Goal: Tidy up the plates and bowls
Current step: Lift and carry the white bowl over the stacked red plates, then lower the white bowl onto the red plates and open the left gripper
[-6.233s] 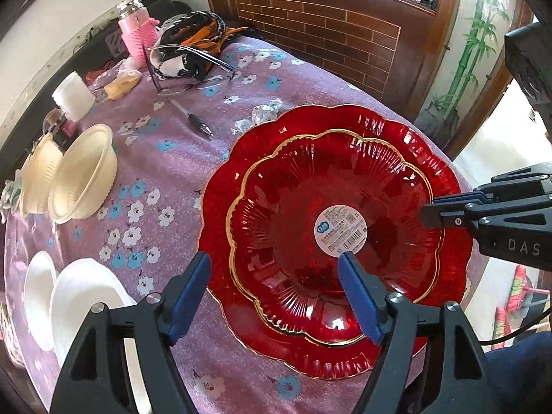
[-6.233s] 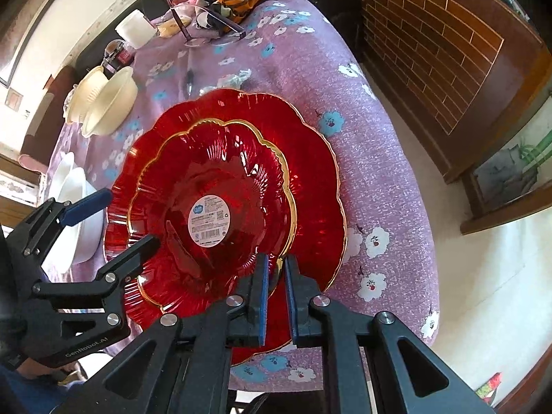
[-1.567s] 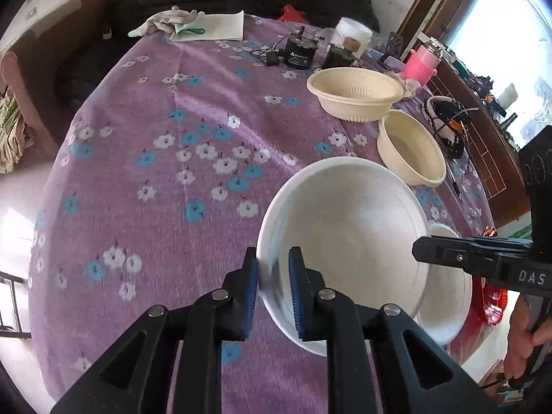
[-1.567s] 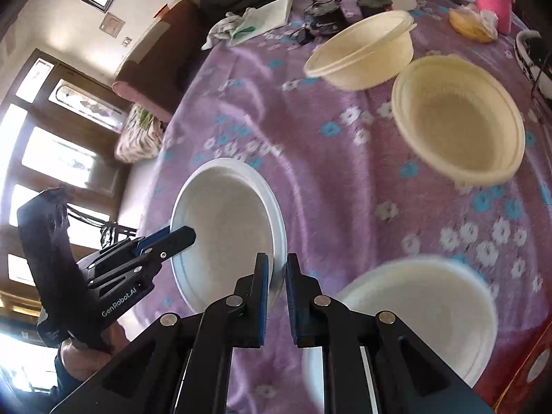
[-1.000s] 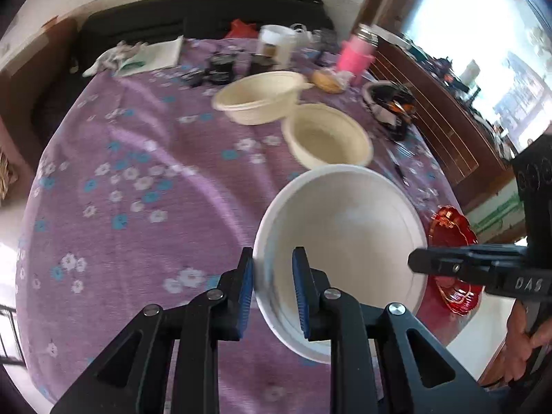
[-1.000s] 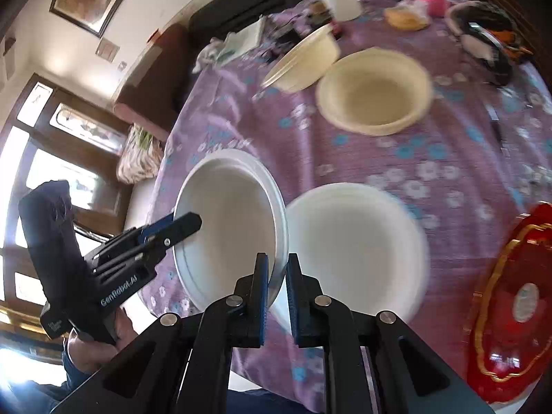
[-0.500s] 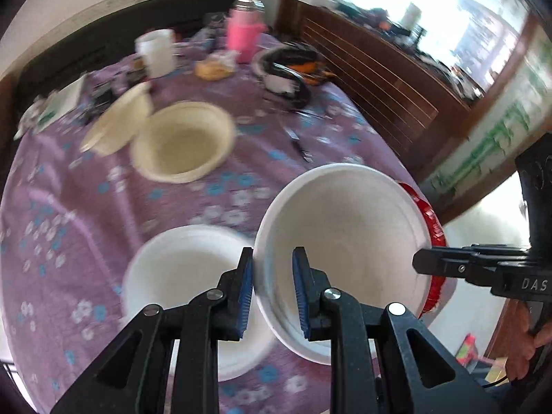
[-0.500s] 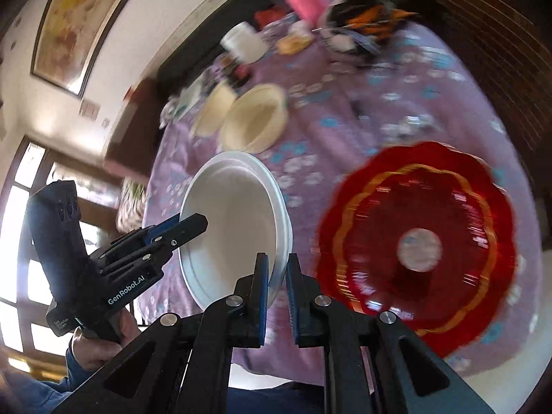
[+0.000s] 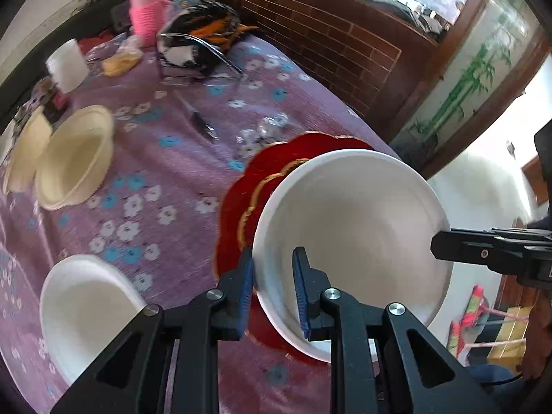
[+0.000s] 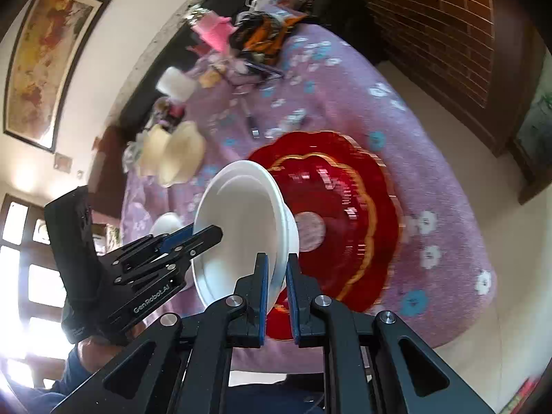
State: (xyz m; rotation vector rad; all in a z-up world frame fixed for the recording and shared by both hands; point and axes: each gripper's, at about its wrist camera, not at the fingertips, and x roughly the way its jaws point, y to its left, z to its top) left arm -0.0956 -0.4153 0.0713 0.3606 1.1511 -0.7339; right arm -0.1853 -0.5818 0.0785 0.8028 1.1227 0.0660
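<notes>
Both grippers carry one white bowl point(image 9: 355, 227) in the air above the stacked red plates point(image 9: 238, 200). My left gripper point(image 9: 272, 289) is shut on the bowl's near rim. On the opposite rim, my right gripper point(image 10: 276, 286) is shut too. In the right wrist view the white bowl point(image 10: 238, 224) hangs tilted over the left part of the red plates point(image 10: 348, 214), hiding some of the label at their centre. A second white bowl point(image 9: 82, 307) sits on the purple flowered tablecloth point(image 9: 165, 158) at the lower left. Two cream bowls point(image 9: 69, 158) lie further back on the left.
A pen point(image 9: 200, 117) and clear wrappers point(image 9: 265, 131) lie behind the red plates. A pink bottle point(image 9: 148, 13), a helmet point(image 9: 203, 31), a white cup point(image 9: 67, 65) and a dark jar point(image 9: 51, 96) crowd the far side. A brick-patterned wooden partition point(image 9: 327, 45) stands close on the right.
Both grippers have carried the white bowl sideways across the table, away from the other white bowl and over the red plates. Both grips stayed shut.
</notes>
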